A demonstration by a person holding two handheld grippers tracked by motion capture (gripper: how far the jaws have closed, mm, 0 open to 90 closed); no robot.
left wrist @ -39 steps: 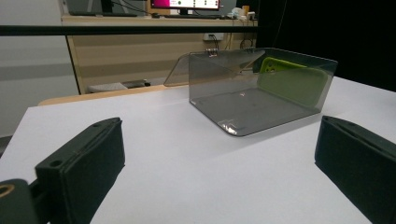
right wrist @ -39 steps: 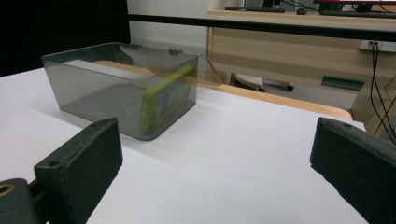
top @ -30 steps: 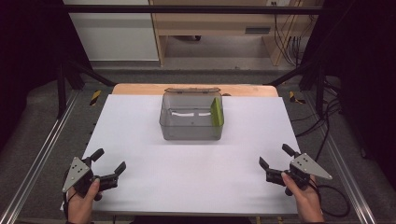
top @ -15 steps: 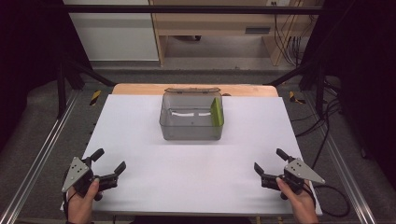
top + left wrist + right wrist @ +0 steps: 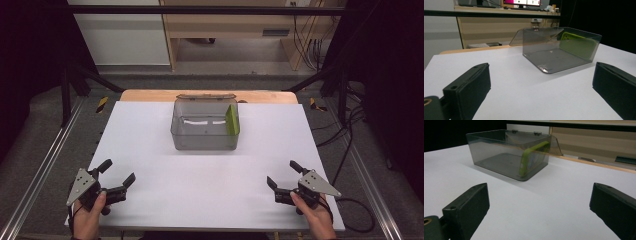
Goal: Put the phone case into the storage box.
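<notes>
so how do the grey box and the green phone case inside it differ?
The grey box is translucent, so its floor shows through the walls; the green phone case is opaque.
The box sits flat on the white table with its lid tipped open behind; the phone case stands on edge, leaning against the box's right wall.
The box is much larger and holds the phone case.
Shared: neither is touched by a hand-held gripper; both left and right are open, near the table's front edge.

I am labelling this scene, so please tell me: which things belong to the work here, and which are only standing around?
Belong to the work:
- clear grey box, lid open
- green phone case standing inside it
- left hand-held gripper, right hand-held gripper, both open

Standing around:
- wooden desk
- cables
</notes>
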